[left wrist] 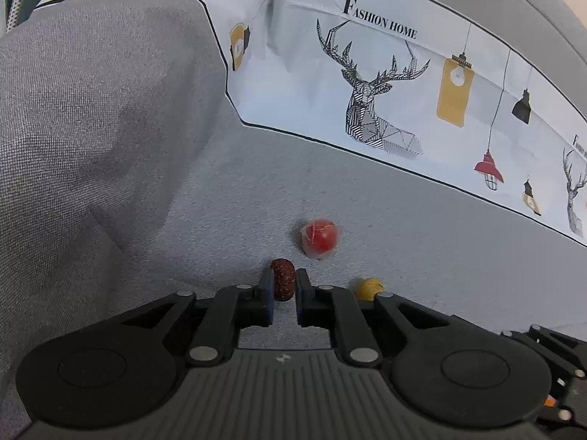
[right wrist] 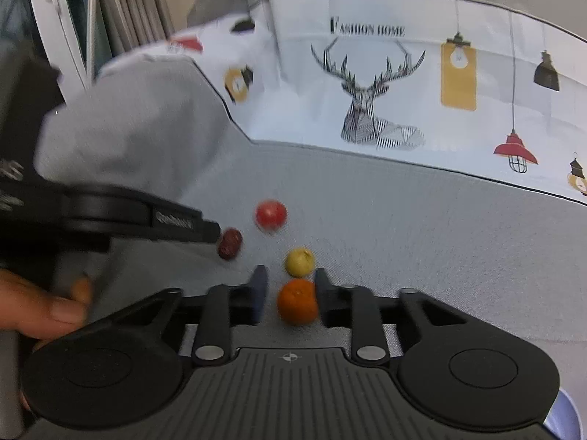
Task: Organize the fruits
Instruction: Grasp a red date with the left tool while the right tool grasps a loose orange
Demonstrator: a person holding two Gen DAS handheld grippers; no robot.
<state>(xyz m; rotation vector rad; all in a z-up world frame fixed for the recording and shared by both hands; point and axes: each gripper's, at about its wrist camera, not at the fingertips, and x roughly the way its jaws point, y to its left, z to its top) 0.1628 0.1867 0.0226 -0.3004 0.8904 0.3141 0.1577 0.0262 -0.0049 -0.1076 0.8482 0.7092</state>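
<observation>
On a grey sofa seat, my left gripper is shut on a dark red date-like fruit; the same fruit shows in the right wrist view at the left gripper's tip. A red fruit in thin wrap lies just beyond; it also shows in the right wrist view. A small yellow fruit lies to the right, also visible in the right wrist view. My right gripper is open, and an orange lies between its fingers, against the right one.
A white cover printed with deer and lamps drapes the sofa back. A grey cushion or armrest rises at the left. A hand holds the left gripper. A pale blue rim shows at the bottom right.
</observation>
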